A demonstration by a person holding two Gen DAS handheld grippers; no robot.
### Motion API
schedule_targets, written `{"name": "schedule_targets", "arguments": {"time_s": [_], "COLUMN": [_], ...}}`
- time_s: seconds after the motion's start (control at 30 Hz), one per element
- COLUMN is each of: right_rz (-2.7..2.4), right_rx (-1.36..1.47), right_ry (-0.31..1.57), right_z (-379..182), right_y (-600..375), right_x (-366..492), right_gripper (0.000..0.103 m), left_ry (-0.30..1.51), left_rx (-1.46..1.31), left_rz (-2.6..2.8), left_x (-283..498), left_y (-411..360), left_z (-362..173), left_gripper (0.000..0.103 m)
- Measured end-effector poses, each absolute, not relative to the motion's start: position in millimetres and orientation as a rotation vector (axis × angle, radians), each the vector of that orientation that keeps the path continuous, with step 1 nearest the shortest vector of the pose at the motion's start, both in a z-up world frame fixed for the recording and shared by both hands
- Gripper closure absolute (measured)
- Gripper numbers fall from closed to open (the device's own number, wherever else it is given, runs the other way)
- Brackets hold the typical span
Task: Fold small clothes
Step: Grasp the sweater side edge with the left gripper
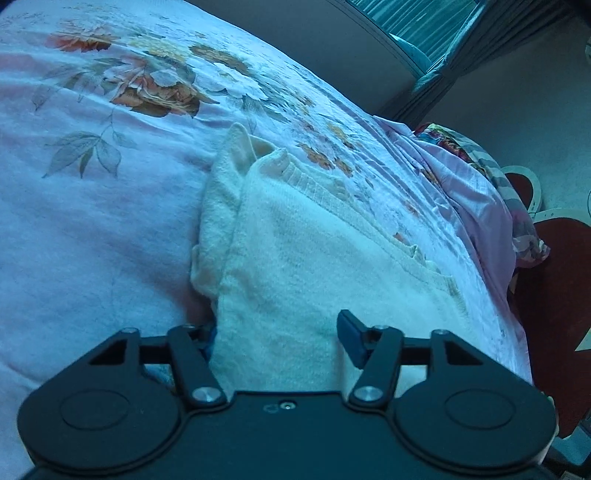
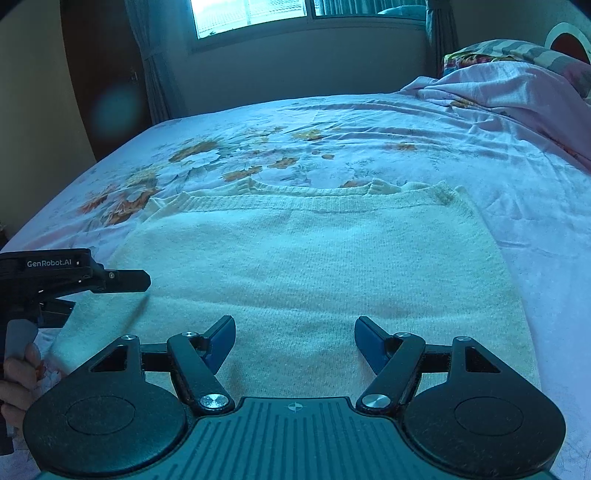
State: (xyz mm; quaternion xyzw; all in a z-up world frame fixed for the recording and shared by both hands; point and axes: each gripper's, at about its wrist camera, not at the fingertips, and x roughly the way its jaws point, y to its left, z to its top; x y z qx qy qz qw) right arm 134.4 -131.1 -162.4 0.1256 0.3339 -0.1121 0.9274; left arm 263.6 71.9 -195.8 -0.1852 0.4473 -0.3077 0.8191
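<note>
Cream knit sweater (image 2: 314, 273) flat on floral bed sheet (image 2: 406, 140). Left tool (image 1: 280, 339), right tool (image 2: 295, 343) spread, empty. Next: pinch near hem, fold.

My view is filled by the bed (image 2: 424, 125), spread with a pale pink sheet (image 1: 92, 221) printed with orange and white flowers. Beyond the bed's far edge a window (image 2: 251, 14) lets in bright daylight above a plain wall, with grey curtains (image 2: 155, 74) hanging at either side of it. At the bed's right end lie a rumpled pink cover (image 2: 509, 92) and a colourful patterned pillow (image 2: 517, 50).
</note>
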Motion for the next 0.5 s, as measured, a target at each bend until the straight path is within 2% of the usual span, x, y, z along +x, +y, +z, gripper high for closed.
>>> {"name": "schedule_targets", "arguments": {"time_s": [0.1,0.17,0.23,0.27,0.3,0.33,0.4,0.5], "right_rz": [-0.237,-0.248,-0.268,-0.276,-0.280,-0.278,-0.255,-0.229], "right_rx": [0.238,0.228,0.201,0.187,0.174,0.167,0.126,0.152], "right_ry": [0.682,0.673,0.652,0.642,0.650,0.680,0.755,0.736], "right_z": [-162,-160,-156,-155,-155,-160,-181,-179], "right_y": [-133,-136,-138,-139,-139,-138,-135,-140], "right_x": [142,148,155,158,162,167,174,169], "right_gripper": [0.031,0.032,0.034,0.043,0.067,0.075,0.075,0.075], "left_ry": [0.969,0.953,0.920,0.902,0.882,0.861,0.833,0.804], "left_rx": [-0.452,-0.440,-0.388,-0.371,-0.356,-0.344,-0.314,-0.233], "left_rz": [-0.646,-0.629,-0.620,-0.621,-0.627,-0.640,-0.679,-0.748], "left_x": [272,271,266,264,260,257,251,238], "left_y": [68,64,60,58,56,54,42,8], "left_z": [-203,-199,-189,-184,-176,-167,-148,-116], "left_gripper": [0.087,0.092,0.093,0.094,0.094,0.094,0.094,0.094]}}
